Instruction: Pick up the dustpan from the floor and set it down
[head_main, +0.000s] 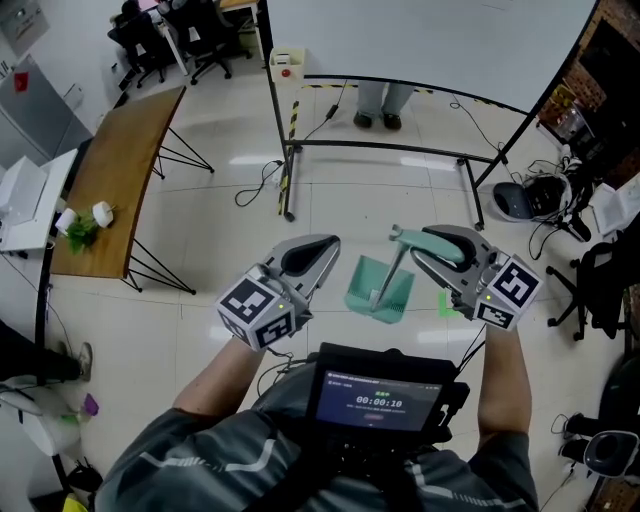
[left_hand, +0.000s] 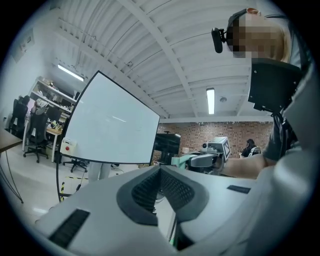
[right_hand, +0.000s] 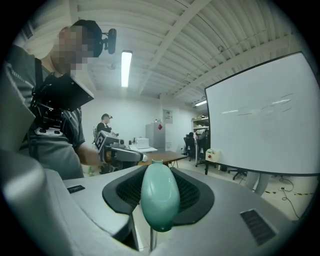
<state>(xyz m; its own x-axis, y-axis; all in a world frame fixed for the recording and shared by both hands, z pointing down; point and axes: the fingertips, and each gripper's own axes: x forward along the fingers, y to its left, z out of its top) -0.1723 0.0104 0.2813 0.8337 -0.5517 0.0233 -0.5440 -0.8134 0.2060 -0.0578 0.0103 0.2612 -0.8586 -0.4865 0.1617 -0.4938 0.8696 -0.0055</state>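
The teal dustpan (head_main: 381, 290) hangs above the tiled floor in the head view, its pan below and between my two grippers. Its long stem runs up to a teal handle (head_main: 432, 243). My right gripper (head_main: 418, 248) is shut on that handle, and the right gripper view shows the rounded handle (right_hand: 160, 196) pinched between the dark pads. To the left of the pan, my left gripper (head_main: 322, 252) is held level and apart from it. Its pads (left_hand: 150, 189) meet with nothing between them. The pan itself is hidden in both gripper views.
A whiteboard on a black tube frame (head_main: 385, 150) stands ahead, with a person's feet (head_main: 378, 118) behind it. A wooden table (head_main: 120, 165) is at the left. Cables, a chair (head_main: 600, 290) and gear crowd the right. A screen (head_main: 380, 395) hangs at my chest.
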